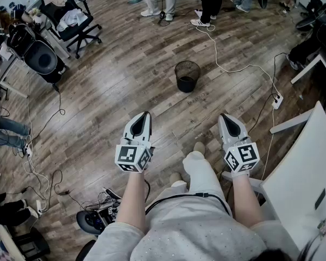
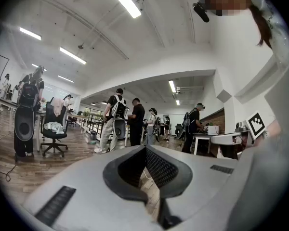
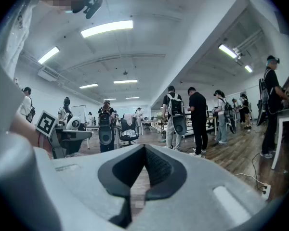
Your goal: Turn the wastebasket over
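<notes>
A black mesh wastebasket stands upright on the wooden floor, mouth up, well ahead of both grippers. My left gripper is held level at the lower left of it, jaws shut with nothing between them. My right gripper is held at the lower right, also shut and empty. In the left gripper view the closed jaws meet at their tips and the wastebasket is hidden behind them. The right gripper view shows the same closed tips, with no wastebasket visible.
A white cable runs across the floor right of the basket to a power strip. A white table stands at the right. Office chairs, a black speaker-like unit and several people stand at the back. Cables lie at the left.
</notes>
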{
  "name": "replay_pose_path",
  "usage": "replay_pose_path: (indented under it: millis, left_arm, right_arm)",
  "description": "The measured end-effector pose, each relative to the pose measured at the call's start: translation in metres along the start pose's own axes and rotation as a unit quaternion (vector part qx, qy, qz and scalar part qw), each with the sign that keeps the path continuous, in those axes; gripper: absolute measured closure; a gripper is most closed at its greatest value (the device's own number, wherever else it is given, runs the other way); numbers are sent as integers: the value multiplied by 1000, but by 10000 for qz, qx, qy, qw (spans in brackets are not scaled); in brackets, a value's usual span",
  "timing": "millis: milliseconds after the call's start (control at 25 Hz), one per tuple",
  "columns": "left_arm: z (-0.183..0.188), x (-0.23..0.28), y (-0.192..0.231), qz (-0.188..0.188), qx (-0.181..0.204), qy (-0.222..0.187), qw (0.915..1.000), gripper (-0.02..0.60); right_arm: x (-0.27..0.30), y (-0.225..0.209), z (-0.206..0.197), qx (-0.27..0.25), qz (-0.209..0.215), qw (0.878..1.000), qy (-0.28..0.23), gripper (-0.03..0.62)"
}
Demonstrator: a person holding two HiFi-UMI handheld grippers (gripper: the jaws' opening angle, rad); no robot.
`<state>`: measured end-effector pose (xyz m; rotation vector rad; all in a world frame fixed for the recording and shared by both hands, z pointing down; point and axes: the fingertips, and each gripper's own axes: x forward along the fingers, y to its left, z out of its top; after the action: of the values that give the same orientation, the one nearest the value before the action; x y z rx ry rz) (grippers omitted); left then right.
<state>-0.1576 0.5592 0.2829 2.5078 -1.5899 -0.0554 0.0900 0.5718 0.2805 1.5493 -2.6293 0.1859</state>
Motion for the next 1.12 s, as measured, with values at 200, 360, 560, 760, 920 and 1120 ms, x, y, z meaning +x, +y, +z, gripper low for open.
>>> replay_pose_path:
  millis: [200,360,560,760,920,1120]
  left_arm:
    - [-3,-1,-3,-35,13,29,10000,583]
    - [-2,-1,-1,-31,-21,-8,10000,583]
    - [-3,13,3,-83,-61,-22,9999,583]
    - [-5,40,15,-76,-91,-56,9999,583]
    - [-5,74,29,-70,-186,-19,9998,583]
    - [-14,127,40,-230,-310,153,9991,583]
  right_arm:
    - [-2,2,-5,62,20,10000,32,597]
    - [-5,-1,-10,130,-46,9999,77,597]
    - [5,-10,-13,198,-62,9997,92,595]
    - [33,-27,-19,321,31,9995,75,592]
    - [65,-44,-20,275,172,9993,173,536]
    - [110,-82,-30,352,130,9983,436,536]
